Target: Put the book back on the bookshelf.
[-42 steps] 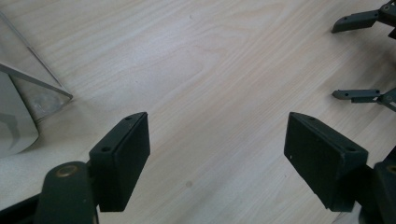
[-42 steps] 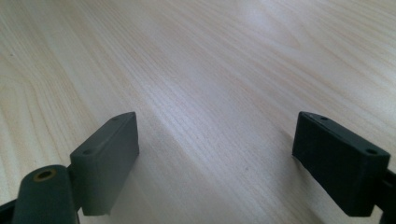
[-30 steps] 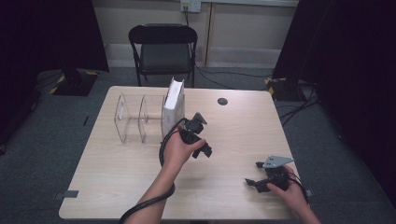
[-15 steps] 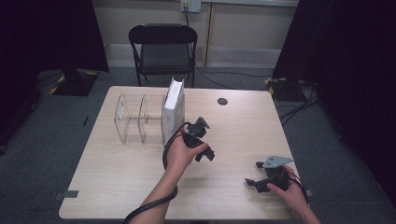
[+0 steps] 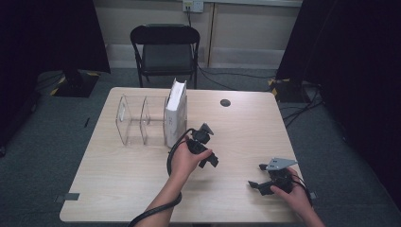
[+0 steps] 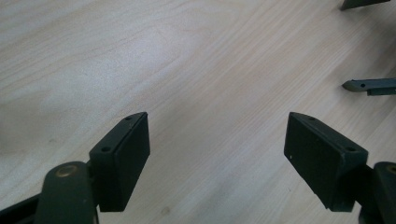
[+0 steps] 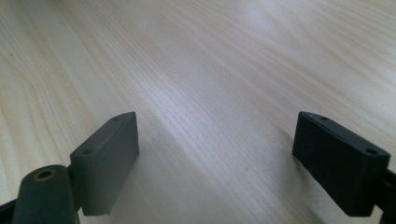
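Observation:
A white book [image 5: 176,113] stands upright in the right end slot of a clear acrylic rack [image 5: 135,118] on the wooden table [image 5: 118,179]. My left gripper [image 5: 209,157] hovers just right of the book, apart from it, pointing toward the table's near right. In the left gripper view its jaws [image 6: 217,154] stand wide open over bare wood, and the right gripper's jaw tips [image 6: 369,86] show at the right edge. My right gripper [image 5: 257,185] rests low near the front right corner, and in the right gripper view it [image 7: 217,154] is open with nothing between its jaws.
A small black round disc [image 5: 225,102] lies at the table's far side. A black folding chair [image 5: 165,47] stands behind the table. Cables [image 5: 302,111] lie on the floor at the right. The rack's two left slots hold nothing.
The left hand has drawn its gripper away from the book, toward the near right of the table. The right gripper has stayed in place.

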